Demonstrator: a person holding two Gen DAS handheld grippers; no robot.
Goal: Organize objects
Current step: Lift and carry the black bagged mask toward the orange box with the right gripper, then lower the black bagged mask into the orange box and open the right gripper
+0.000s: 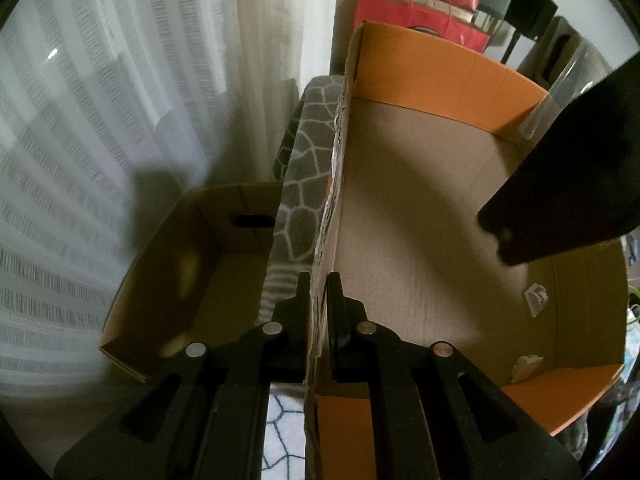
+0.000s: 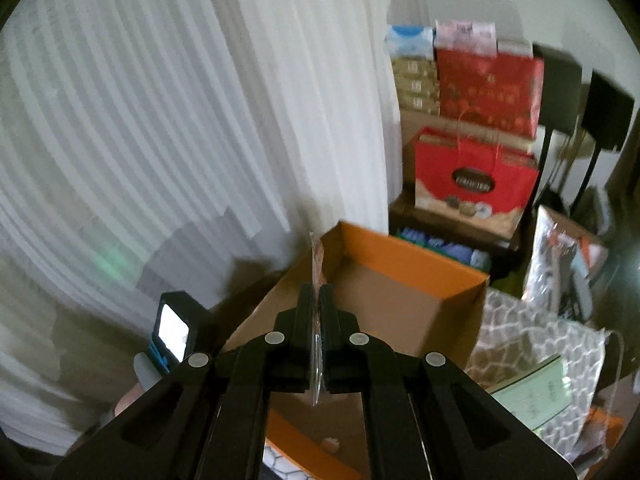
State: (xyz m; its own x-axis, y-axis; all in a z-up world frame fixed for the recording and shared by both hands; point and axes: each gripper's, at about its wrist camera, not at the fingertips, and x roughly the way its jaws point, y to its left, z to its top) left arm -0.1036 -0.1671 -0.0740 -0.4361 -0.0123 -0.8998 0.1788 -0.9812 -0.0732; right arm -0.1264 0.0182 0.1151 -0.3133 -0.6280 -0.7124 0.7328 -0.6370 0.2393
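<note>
The left gripper is pinching the ragged side wall of the orange box, with one finger outside the wall and one inside. The wall runs straight away from the camera, along the line of the fingers, and the box lies with its long axis in the same direction. The brown floor of the box is mostly bare; two small white clips sit against its right wall. Just beside the wall, on the outer side, lies a grey cloth with a white net pattern, and further left stands a plain cardboard box, open on top.

The right gripper is pressed together on a thin flat packet. The packet is seen from its edge only, so what it contains cannot be read. It stands upright between the fingers and points forward, above the near corner of the orange box. This view is blurred.

A big dark shape comes in from the right in the left view and covers the far right corner of the box. Behind stand red gift boxes and a white curtain.
</note>
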